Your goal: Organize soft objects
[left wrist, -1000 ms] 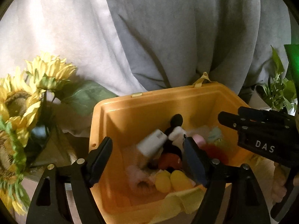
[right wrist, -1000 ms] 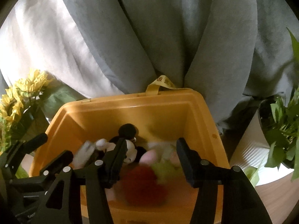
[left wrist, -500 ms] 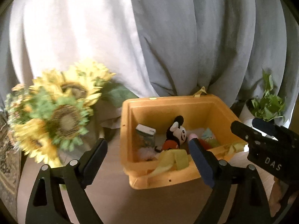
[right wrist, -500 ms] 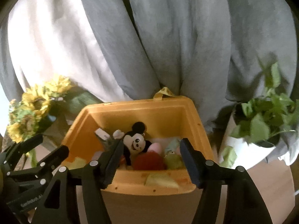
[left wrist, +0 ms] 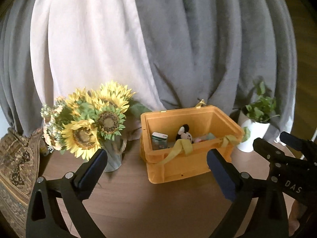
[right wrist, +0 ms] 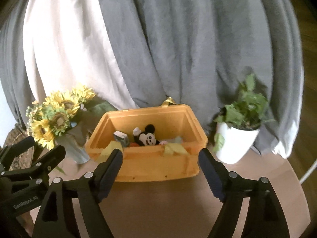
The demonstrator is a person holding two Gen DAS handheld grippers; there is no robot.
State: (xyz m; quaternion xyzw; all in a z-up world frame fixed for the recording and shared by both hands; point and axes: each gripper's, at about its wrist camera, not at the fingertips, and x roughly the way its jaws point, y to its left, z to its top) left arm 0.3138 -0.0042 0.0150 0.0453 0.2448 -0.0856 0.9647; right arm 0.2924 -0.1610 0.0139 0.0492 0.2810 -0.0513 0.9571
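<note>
Curtains (left wrist: 178, 45), grey with one white panel, fill the whole back of the room from nine o'clock round to three. Below them runs a brown table (left wrist: 150, 202), and everything else stands on it.

Dead centre, at twelve o'clock from both tongs, sits an orange bin (right wrist: 150, 164). Yellow cloth (left wrist: 181, 147) hangs over its near rim in two places. Inside, a mouse plush (right wrist: 146, 137) leans upright against the middle, black ears up, face turned toward the right wrist camera. Just beside it, at its nine o'clock, stands a small box (left wrist: 159, 139). Pale pink and green soft bits show at the plush's three o'clock, too hidden by the rim to name.

Sunflowers (left wrist: 93, 123) in a grey vase (left wrist: 114, 154) stand at the bin's nine o'clock, near it but apart. A plant (right wrist: 243, 109) in a white pot (right wrist: 234, 144) stands at the bin's three o'clock, also apart. A patterned cushion (left wrist: 15, 168) shows at the far nine o'clock edge.

Nearest me, the left gripper (left wrist: 156, 168) has its jaws spread wide, wider than the bin's near face, with nothing between them. The right gripper (right wrist: 160, 165) is likewise gaping and bare, its fingers (right wrist: 111, 168) framing the bin's front wall without touching it. Both are held short of the bin, above the table.
</note>
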